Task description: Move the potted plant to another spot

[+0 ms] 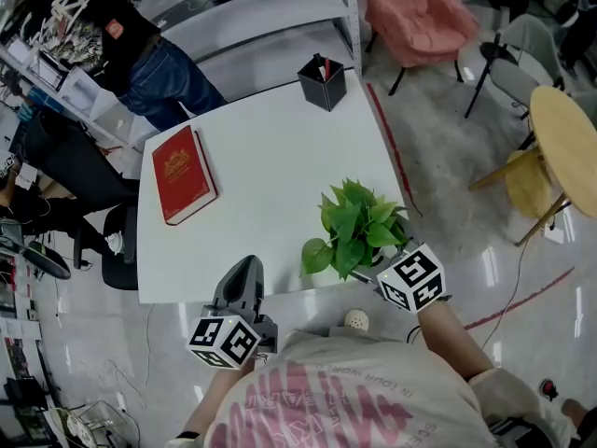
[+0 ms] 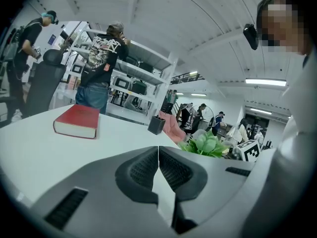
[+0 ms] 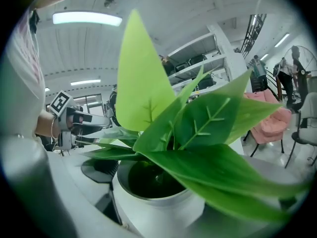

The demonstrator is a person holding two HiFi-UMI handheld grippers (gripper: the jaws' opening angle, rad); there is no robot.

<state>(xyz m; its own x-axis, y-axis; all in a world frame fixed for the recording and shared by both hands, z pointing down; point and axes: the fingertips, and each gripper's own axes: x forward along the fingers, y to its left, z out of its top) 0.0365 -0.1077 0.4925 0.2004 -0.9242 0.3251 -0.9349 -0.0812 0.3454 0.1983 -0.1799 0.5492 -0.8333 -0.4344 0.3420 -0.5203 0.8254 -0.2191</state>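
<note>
The potted plant [image 1: 354, 227] stood at about five o'clock on the white table [image 1: 270, 147], close to its near right corner and edge. The right gripper [image 1: 381, 261] was released. Its jaws were spread wide on either side of the white pot, and the one pad in view seemed to stand just clear of the wall. The left gripper [image 2: 158, 152] was clenched on nothing and sat low at the table's six o'clock edge.

The likely risk was in pulling away. A jaw could snag the drooping leaves or nudge the pot, and with the edge so near, the pot might tip or slide off. If it needed grasping again, the smooth round wall might let it twist.

The red book [image 1: 184, 174] at nine o'clock carried a gold emblem, but no title could be read. The black pen holder [image 1: 323, 82] at one o'clock showed no label. Pink lettering on the wearer's shirt was not legible.
</note>
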